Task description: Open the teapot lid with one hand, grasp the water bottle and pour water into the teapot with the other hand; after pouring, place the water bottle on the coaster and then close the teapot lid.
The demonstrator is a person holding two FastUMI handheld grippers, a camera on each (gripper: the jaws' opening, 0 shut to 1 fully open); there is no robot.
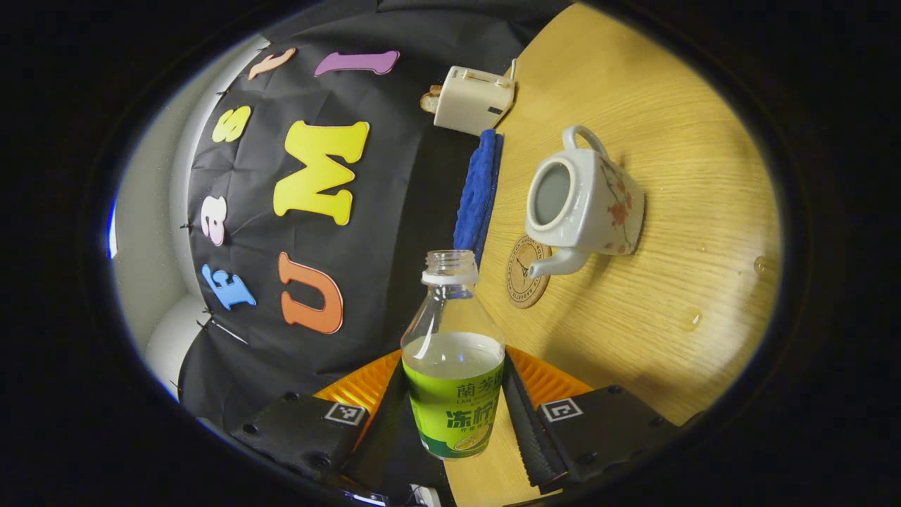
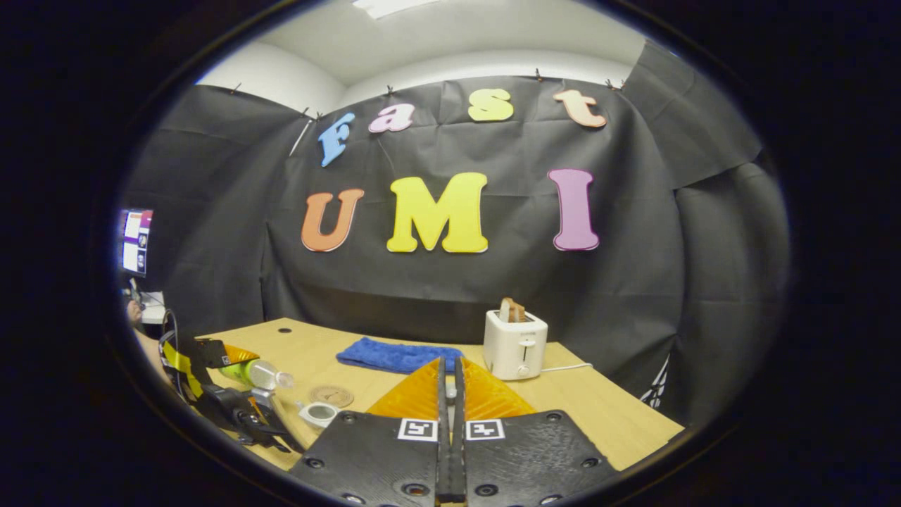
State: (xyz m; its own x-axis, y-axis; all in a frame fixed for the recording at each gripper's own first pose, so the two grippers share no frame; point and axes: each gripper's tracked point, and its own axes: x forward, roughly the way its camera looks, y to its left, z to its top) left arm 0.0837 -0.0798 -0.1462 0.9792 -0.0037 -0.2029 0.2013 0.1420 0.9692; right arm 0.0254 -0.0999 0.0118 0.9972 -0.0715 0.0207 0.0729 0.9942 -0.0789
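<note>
Two grippers are mine, and I take them left to right. My left gripper [image 1: 454, 415] clamps the uncapped water bottle [image 1: 454, 366] across its labelled belly, both fingers pressed on it, so the open neck stays free to pour. Seen from my right gripper view, that bottle [image 2: 257, 372] lies tilted, neck aimed toward the teapot [image 2: 318, 412]. The teapot [image 1: 584, 204] stands lidless near the middle of the table [image 1: 676, 127], its mouth bare to take water and its spout over the coaster [image 1: 524, 272], where the bottle belongs afterwards. Along the far edge lies a blue cloth [image 2: 398, 355]; further right a white toaster [image 2: 515, 343] with bread in it stands at that same edge. My right gripper [image 2: 448, 436] is raised with its jaws nearly together; I judge it holds the lid clear, though I cannot make the lid out.
</note>
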